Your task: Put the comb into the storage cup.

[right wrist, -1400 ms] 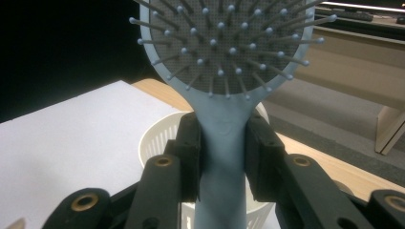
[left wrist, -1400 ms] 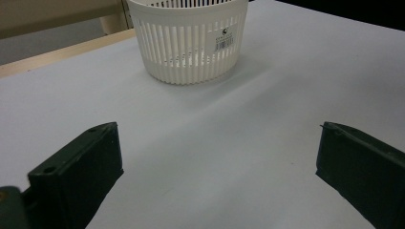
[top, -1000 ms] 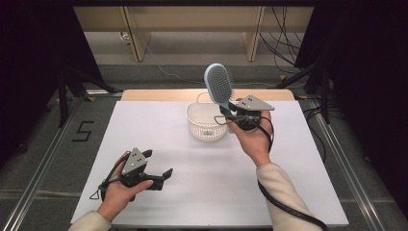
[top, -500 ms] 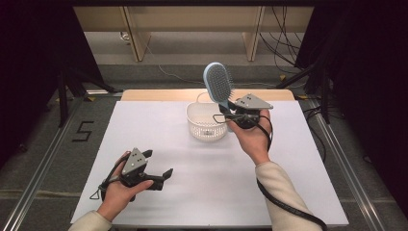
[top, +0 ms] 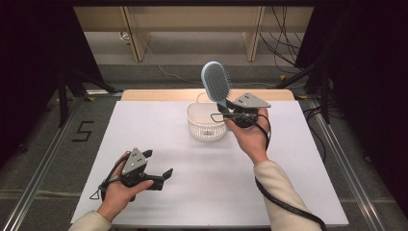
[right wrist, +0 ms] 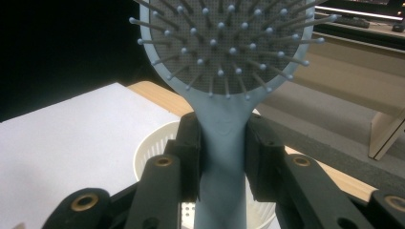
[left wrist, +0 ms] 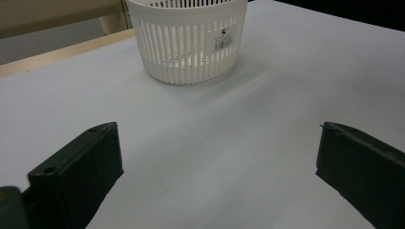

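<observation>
The right claw (top: 225, 111) is squeezing the handle of a light blue hairbrush (top: 215, 84). In the right gripper view its two black jaws press on both sides of the hairbrush (right wrist: 224, 138), and the bristly head stands up above them. A white basket (top: 206, 127) sits on the white table (top: 298, 168) just under and beside this claw. The left claw (top: 159, 169) is wide open with nothing in it. It sits low over the table, well apart from the basket (left wrist: 188, 43), which lies straight ahead of its jaws.
</observation>
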`<state>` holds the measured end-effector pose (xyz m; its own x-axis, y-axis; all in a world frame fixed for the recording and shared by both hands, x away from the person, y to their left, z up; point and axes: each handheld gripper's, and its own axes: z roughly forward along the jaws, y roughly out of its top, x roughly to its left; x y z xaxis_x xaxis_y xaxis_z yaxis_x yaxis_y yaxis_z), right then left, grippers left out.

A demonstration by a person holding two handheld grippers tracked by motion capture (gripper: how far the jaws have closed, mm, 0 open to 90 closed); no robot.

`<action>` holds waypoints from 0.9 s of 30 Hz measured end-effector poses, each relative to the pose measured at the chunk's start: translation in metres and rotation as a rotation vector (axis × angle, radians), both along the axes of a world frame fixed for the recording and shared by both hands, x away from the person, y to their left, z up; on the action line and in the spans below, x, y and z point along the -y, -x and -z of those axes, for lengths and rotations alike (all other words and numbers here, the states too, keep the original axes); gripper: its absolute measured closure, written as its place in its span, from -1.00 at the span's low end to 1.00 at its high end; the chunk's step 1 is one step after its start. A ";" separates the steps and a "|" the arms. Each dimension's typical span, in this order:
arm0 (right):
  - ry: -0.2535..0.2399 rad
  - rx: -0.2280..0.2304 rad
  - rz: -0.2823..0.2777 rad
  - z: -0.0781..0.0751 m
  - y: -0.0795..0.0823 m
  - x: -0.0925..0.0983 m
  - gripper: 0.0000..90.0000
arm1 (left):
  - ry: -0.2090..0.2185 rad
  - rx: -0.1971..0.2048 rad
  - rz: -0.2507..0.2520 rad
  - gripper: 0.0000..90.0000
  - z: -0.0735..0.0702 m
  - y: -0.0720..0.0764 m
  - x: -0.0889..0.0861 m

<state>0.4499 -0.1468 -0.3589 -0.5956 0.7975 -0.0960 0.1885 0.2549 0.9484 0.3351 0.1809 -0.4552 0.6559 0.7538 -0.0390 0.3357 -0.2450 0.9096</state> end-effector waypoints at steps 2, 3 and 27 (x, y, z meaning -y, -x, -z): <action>0.000 0.001 0.000 0.000 0.000 -0.001 0.56 | 0.000 0.000 0.000 -0.98 0.000 0.000 0.000; 0.000 0.001 0.000 0.000 0.000 -0.001 0.56 | 0.000 0.000 0.000 -0.98 0.000 0.000 0.000; 0.005 0.006 0.000 -0.003 -0.008 -0.007 0.57 | 0.000 0.002 -0.001 -0.98 0.000 0.000 0.000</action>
<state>0.4576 -0.1402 -0.3559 -0.5948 0.7972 -0.1035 0.1831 0.2597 0.9482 0.3352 0.1811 -0.4551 0.6554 0.7543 -0.0380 0.3342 -0.2446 0.9102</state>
